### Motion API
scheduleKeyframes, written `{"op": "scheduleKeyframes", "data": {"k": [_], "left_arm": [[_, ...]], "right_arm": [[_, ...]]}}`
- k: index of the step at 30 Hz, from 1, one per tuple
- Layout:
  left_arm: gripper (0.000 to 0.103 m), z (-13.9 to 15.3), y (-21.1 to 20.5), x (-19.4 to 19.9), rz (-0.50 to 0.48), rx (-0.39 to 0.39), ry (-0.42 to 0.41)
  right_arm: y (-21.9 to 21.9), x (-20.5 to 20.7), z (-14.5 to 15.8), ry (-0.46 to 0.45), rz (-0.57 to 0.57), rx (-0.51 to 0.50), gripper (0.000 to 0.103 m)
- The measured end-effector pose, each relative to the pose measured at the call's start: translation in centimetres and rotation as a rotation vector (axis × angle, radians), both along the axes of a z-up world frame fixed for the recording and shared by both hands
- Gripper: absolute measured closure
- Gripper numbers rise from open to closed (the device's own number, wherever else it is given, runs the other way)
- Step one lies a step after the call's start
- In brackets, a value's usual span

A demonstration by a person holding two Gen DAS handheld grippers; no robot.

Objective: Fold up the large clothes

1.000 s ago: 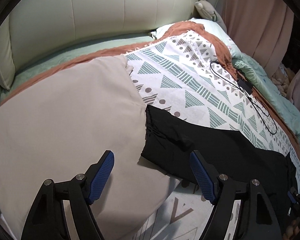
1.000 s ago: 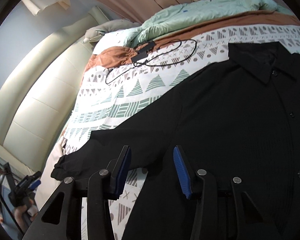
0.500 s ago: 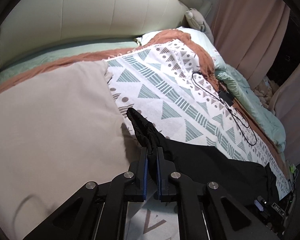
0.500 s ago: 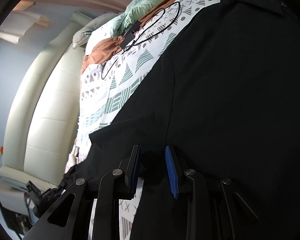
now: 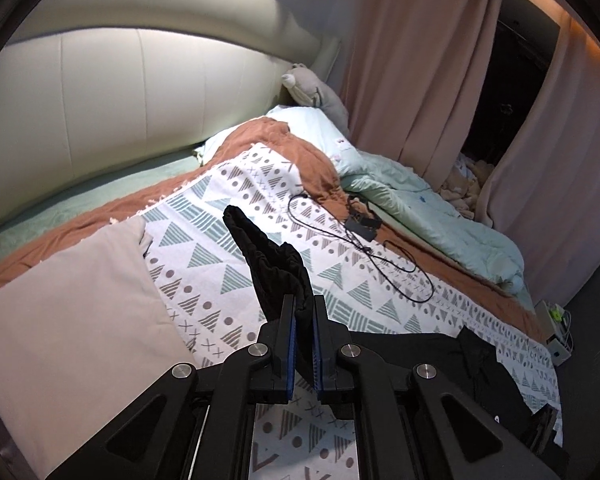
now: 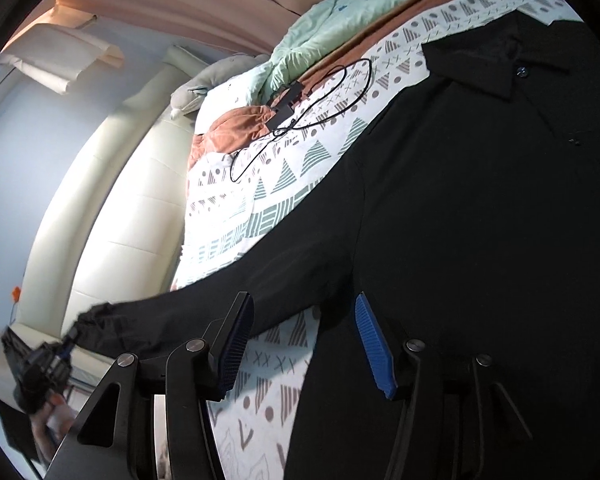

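A large black button-up shirt [image 6: 480, 208] lies spread on a patterned white-and-teal blanket [image 6: 284, 176] on the bed. My left gripper [image 5: 303, 308] is shut on the shirt's sleeve cuff [image 5: 272, 264] and holds it lifted above the blanket; the cuff sticks up past the fingers. In the right wrist view the left gripper [image 6: 56, 354] shows at the far left, pulling the sleeve [image 6: 204, 312] out straight. My right gripper [image 6: 304, 320] is open, over the armpit where the sleeve meets the shirt body.
A black cable with an adapter [image 5: 360, 224] lies on the blanket. A beige pillow [image 5: 68, 320] sits at the left, a mint duvet [image 5: 432, 208] and grey plush toy [image 5: 316, 92] further back. A padded headboard [image 5: 100, 92] and pink curtains [image 5: 412, 64] border the bed.
My left gripper closed on the sleeve cuff, then lifted it off the bed. My right gripper came down narrowed onto the shirt's side, then opened wider again.
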State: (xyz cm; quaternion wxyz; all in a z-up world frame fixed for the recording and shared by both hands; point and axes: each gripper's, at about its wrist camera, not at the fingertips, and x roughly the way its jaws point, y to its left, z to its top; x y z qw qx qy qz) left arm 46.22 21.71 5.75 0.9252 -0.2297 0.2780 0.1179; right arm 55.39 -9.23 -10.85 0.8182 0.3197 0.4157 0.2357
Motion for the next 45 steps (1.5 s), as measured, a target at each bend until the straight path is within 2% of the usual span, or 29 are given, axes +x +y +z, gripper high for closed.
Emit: {"op": "scheduleKeyframes", "data": {"k": [3, 7, 11, 14, 20, 24, 33, 40, 45], "left_arm": [[0.097, 2.1, -2.5, 0.5, -0.039, 0.017, -0.015], [0.097, 4.4, -6.3, 1.4, -0.095, 0.067, -0.014], [0.097, 6.2, -10.2, 2.1, -0.157, 0.118, -0.022], [0.097, 7.2, -13.3, 2.9, -0.206, 0.142, -0.033], [0.097, 8.2, -19.5, 4.5, -0.315, 0.184, -0.039], [0.097, 8.9, -23.3, 6.0, -0.389, 0.187, -0.060], [0.097, 8.2, -31.7, 10.9, -0.537, 0.140, -0.052], [0.097, 7.2, -37.9, 13.8, -0.653, 0.099, -0.055], [0.096, 5.0, -42.4, 16.0, -0.709, 0.054, -0.047]], "right_arm": [[-2.2, -2.2, 0.7, -0.017, -0.026, -0.020, 0.047], [-5.9, -5.0, 1.6, -0.041, -0.100, -0.043, 0.039], [-9.4, -6.9, 2.3, -0.054, -0.169, -0.065, 0.039], [-11.7, -7.9, 2.2, -0.036, -0.227, -0.111, 0.039], [-16.9, -9.8, 1.2, 0.021, -0.322, -0.125, 0.039], [-19.4, -10.0, 0.9, 0.029, -0.373, -0.095, 0.039], [-24.6, -9.3, 1.6, 0.034, -0.468, -0.084, 0.039], [-28.5, -9.2, 0.1, 0.087, -0.548, -0.050, 0.039], [-30.9, -9.7, -1.0, 0.126, -0.618, 0.005, 0.039]]}}
